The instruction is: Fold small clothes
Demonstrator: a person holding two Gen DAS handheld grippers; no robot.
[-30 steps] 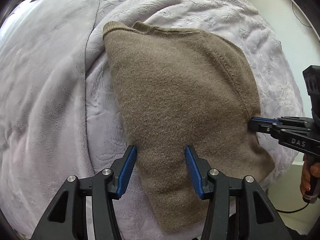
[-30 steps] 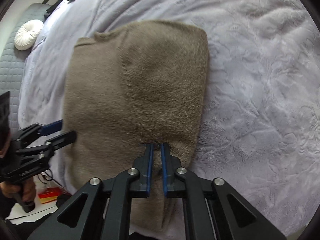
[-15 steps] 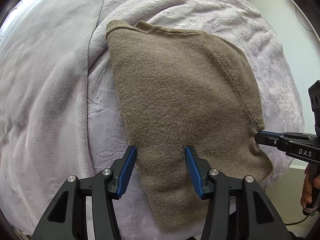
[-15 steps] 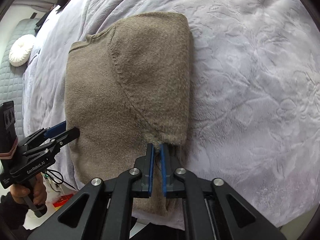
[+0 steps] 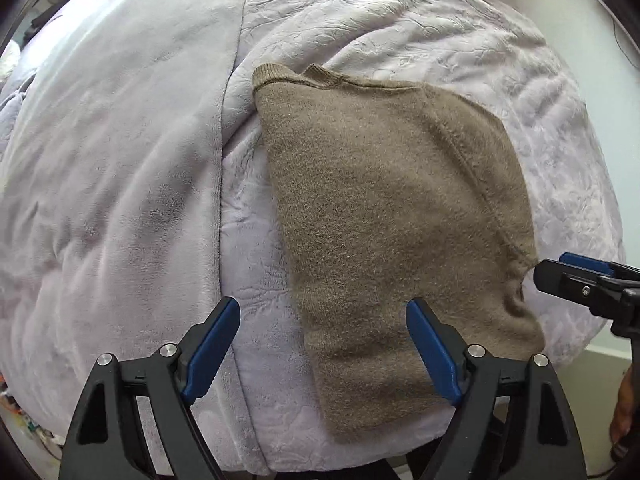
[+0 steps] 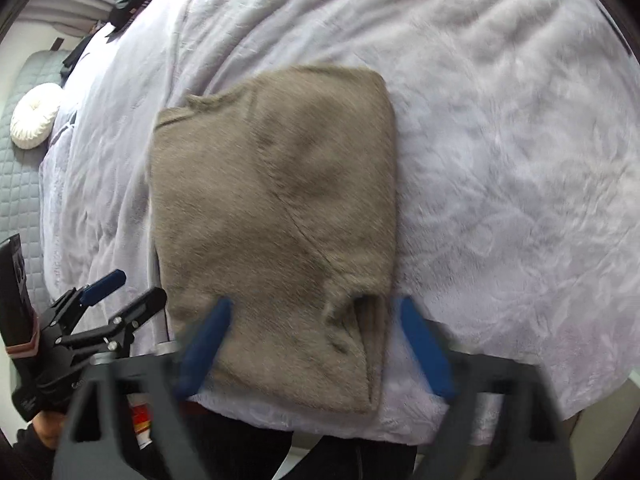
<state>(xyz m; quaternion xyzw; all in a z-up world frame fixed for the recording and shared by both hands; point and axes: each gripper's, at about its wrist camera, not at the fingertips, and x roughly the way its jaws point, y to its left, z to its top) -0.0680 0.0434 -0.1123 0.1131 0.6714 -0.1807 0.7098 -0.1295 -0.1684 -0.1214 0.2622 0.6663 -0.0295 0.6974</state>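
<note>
Sweater (image 6: 276,220) blurred; right gripper (image 6: 314,340) spread, motion-smeared.

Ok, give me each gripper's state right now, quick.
Left gripper: open, holding nothing, its right finger over the brown sweater.
Right gripper: open, blurred, holding nothing, fingers astride the sweater's near edge.

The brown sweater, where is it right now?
The brown sweater lies flat, folded, on the pale blanket, near the bed's edge. In the left view it sits just ahead of the left gripper.
</note>
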